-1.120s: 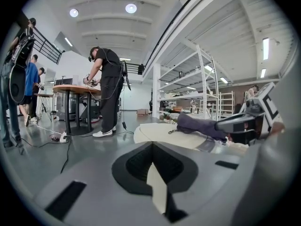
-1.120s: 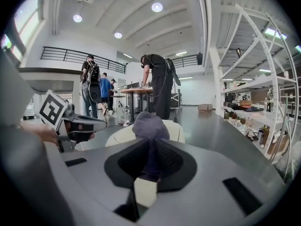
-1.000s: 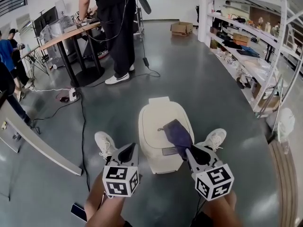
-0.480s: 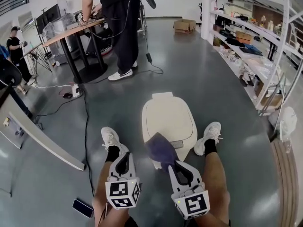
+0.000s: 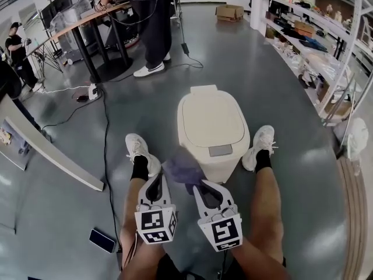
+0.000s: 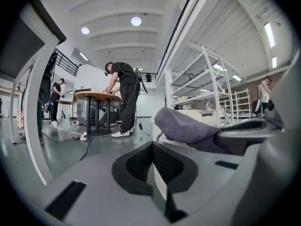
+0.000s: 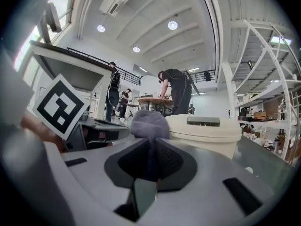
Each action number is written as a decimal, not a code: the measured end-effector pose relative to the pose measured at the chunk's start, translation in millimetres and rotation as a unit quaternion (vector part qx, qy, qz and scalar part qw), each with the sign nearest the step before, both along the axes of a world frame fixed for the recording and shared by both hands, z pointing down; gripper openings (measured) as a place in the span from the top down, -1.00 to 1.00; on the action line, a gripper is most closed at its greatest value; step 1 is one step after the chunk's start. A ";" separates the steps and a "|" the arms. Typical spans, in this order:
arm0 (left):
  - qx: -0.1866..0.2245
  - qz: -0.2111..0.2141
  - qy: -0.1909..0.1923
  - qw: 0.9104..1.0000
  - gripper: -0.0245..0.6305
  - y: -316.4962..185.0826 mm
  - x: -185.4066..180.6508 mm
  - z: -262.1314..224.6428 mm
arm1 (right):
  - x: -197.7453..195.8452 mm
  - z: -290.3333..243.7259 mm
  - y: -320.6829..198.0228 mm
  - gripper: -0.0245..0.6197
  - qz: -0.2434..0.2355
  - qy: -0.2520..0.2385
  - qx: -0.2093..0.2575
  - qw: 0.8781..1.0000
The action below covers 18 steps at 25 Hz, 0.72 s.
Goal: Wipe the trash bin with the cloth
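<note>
Pinched in the right gripper (image 5: 201, 186), jaws closed onto one fold of a soft, bunched purple-grey cloth (image 5: 181, 166), with the rest bulging out past the tips. Held low at the near left corner of a cream plastic trash bin with its lid shut (image 5: 211, 121), just beside the wall; cannot tell whether touching. Bulges from the jaws toward the far left, with the long axis on that slant. In the right gripper view, fills the gap between the pads and hides the bin's left edge. Bin upright on the grey polished floor (image 5: 280, 92), with the long axis running near to far, a grey plate at the lid's near edge and a tab at the far end. Flanked by two white sneakers, one just left of the cloth (image 5: 139, 150), one at the bin's right (image 5: 261, 144). Just left of the right gripper, the left gripper (image 5: 155, 184), jaws pressed together on nothing, pointing far. Near left on the floor, a dark phone (image 5: 102, 240). Farther left, black cables (image 5: 105, 130); far off, a round wooden table (image 5: 81, 28) with a person in dark clothes (image 5: 152, 22); along the right, white metal shelves (image 5: 329, 51).
</note>
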<state>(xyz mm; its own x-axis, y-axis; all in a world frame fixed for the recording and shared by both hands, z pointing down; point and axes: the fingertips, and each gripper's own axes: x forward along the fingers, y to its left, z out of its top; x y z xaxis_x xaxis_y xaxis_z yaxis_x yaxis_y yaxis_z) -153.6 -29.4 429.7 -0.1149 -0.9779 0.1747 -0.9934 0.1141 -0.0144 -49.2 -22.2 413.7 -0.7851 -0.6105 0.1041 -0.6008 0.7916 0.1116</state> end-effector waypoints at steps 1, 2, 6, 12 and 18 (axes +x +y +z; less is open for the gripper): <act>-0.004 0.001 0.000 1.000 0.93 1.4 0.7 3.8 | -1.3 2.8 1.8 0.76 -0.005 0.009 -0.001 1.000; -0.007 0.002 -0.002 1.000 0.93 2.3 1.0 6.4 | -2.4 5.3 3.1 0.76 -0.009 0.016 -0.001 1.000; -0.016 0.003 -0.004 1.000 0.93 3.1 -2.0 15.0 | -3.6 13.0 -3.6 0.76 0.002 0.010 -0.006 1.000; -0.032 0.010 -0.003 0.999 0.93 1.8 0.8 28.8 | 8.0 10.0 -19.3 0.76 0.028 0.007 -0.002 1.000; -0.035 0.018 0.003 0.999 0.93 -4.8 7.7 32.8 | 28.1 12.1 -31.2 0.76 0.050 0.003 -0.012 0.999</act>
<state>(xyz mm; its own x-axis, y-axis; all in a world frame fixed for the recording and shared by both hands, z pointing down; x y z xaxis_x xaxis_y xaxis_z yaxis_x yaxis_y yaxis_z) -145.9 -34.1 462.5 -0.0788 -0.9666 0.2437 -0.9969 0.0773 -0.0156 -21.1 -53.4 425.8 -0.7192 -0.6837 0.1234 -0.6769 0.7296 0.0971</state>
